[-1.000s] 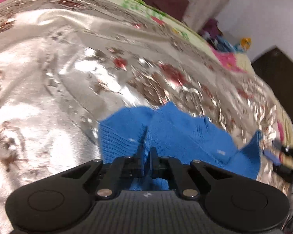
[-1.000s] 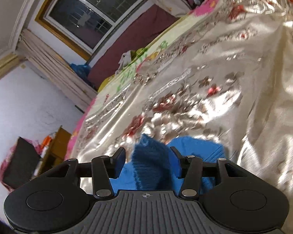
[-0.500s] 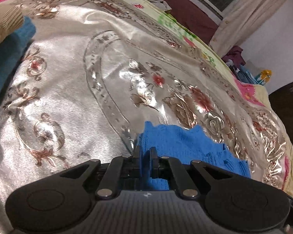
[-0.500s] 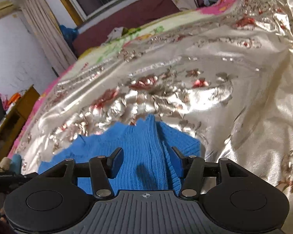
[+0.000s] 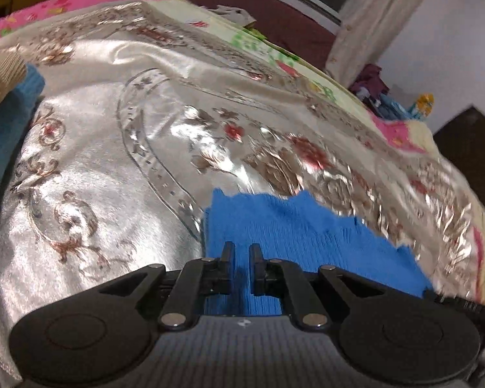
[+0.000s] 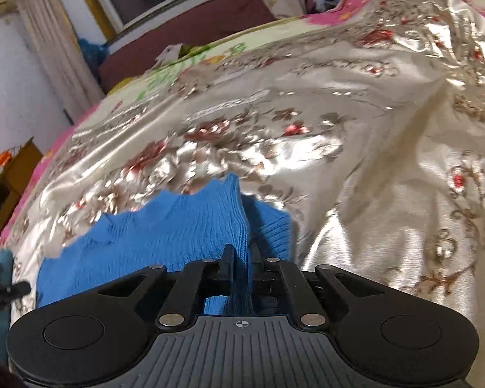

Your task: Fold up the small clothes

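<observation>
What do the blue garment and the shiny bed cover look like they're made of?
Blue garment: looks like a soft ribbed knit, matte, with fine parallel ridges; the fibre is unclear. Bed cover: looks like satin or a similar glossy woven fabric, with bright glare patches and a raised-looking floral pattern.

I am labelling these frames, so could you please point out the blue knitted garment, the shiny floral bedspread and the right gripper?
blue knitted garment point(image 6: 177, 226): right wrist view, on its ribbed upper layer.
shiny floral bedspread point(image 5: 90, 123): left wrist view, on a bare satin patch.
right gripper point(image 6: 241, 258): right wrist view, midway between its fingertips.
</observation>
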`<state>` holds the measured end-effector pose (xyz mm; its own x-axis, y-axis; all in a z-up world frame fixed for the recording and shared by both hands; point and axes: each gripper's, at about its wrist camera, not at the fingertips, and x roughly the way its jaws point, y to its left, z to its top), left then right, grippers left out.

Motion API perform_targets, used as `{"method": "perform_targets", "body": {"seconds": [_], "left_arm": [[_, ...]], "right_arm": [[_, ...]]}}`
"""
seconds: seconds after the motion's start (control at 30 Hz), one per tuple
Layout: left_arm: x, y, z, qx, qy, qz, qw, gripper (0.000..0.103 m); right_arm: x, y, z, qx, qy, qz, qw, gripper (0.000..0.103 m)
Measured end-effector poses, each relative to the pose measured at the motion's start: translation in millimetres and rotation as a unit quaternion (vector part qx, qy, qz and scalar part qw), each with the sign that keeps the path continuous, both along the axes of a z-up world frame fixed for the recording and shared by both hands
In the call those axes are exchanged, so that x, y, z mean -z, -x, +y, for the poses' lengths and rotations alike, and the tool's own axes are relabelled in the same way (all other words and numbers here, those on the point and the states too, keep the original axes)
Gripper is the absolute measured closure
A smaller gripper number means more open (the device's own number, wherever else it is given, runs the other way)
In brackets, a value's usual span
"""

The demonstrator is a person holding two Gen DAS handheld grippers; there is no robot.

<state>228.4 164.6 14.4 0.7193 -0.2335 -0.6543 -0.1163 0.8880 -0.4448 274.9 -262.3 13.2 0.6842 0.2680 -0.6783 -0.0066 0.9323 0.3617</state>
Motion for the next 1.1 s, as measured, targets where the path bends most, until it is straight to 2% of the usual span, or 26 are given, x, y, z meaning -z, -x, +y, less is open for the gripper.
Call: {"method": "perform_targets", "body": {"seconds": [0.07, 0.2, 0.3, 0.37, 0.53, 0.67, 0.8, 0.87, 1.1], "left_arm": [[6, 1, -8, 0.008, -0.014, 0.008, 0.9998, 0.089], [21, 1, -13, 0.007, -0.027, 0.032, 0.9991, 0.088], [23, 5, -6, -0.005, -0.014, 0.035, 0.9993, 0.087], [21, 9, -4, -0.011, -0.009, 0.035, 0.9993, 0.087], [13, 24, -1, -0.017, 0.010, 0.023, 0.9995, 0.085], [11, 37, -2, -0.015, 0.029, 0.023, 0.9992, 0.082], [13, 46, -10, -0.008, 0.025, 0.026, 0.9993, 0.081], [14, 49, -14, -0.003, 0.023, 0.027, 0.9994, 0.081], [16, 59, -15, -0.007, 0.041, 0.027, 0.9988, 0.080]], "right_arm": [[8, -5, -2, 0.010, 0.001, 0.013, 1.000, 0.097], [18, -10, 12, 0.005, 0.037, 0.019, 0.999, 0.097], [19, -11, 12, 0.003, 0.040, 0.022, 0.999, 0.096], [17, -9, 11, 0.001, 0.041, 0.020, 0.999, 0.088], [9, -1, 12, -0.003, 0.056, 0.010, 0.998, 0.091], [10, -3, 16, -0.001, 0.076, 0.019, 0.997, 0.094], [8, -1, 15, 0.011, 0.070, 0.019, 0.997, 0.094], [3, 1, 14, 0.015, 0.070, 0.017, 0.997, 0.087], [-11, 11, 21, 0.005, 0.106, 0.006, 0.994, 0.087]]}}
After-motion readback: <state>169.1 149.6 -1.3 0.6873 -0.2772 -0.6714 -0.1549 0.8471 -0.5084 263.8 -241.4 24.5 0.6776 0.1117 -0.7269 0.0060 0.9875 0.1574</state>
